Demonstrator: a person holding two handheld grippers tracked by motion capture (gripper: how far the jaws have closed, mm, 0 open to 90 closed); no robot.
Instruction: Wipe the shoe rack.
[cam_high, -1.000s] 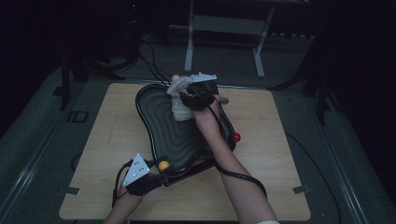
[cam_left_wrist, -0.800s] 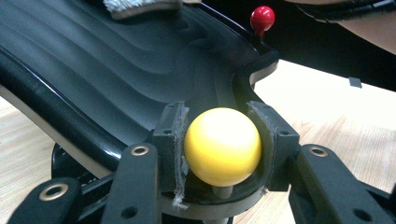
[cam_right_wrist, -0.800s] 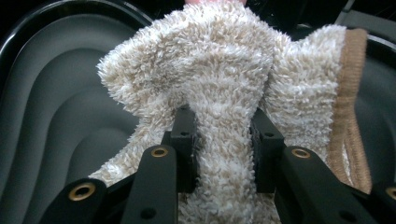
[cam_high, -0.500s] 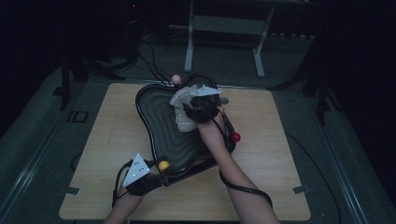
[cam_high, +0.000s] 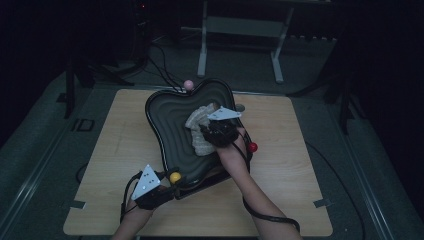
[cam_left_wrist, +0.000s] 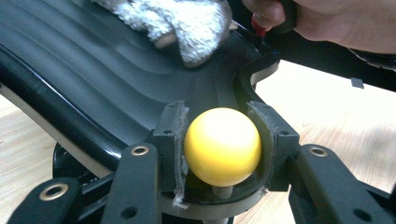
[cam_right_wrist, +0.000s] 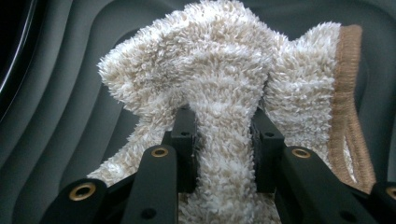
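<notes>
Your right claw (cam_right_wrist: 219, 140) is clamped on a fold of the fluffy cream cloth (cam_right_wrist: 224, 79), the pile bunched between the two black jaws. The cloth lies on the ribbed floor of the black tray (cam_high: 167, 112), right of the tray's middle; its tan stitched hem (cam_right_wrist: 348, 93) runs down the right edge of the right gripper view. In the high view that claw (cam_high: 212, 131) sits on top of the cloth (cam_high: 197, 142), with your forearm reaching in from the near right.

Your left claw (cam_left_wrist: 223, 144) grips the yellow ball knob (cam_left_wrist: 222, 145) at the tray's near edge, one jaw pressed to each side of the ball. In the high view this claw (cam_high: 162, 186) is at the near left of the tray, the yellow knob (cam_high: 175, 177) just beyond the grey plate.

Further out, a red knob (cam_high: 253, 147) stands at the tray's right rim, just beside your right wrist, and a pink knob (cam_high: 188, 84) at its far rim. The tray has a wavy outline and rests on the light wooden desk (cam_high: 300, 165), near its middle. Black cables trail from both claws over the desk's near edge. Beyond the desk's far side, a grey metal stand (cam_high: 240, 30) rises out of the dark floor.
</notes>
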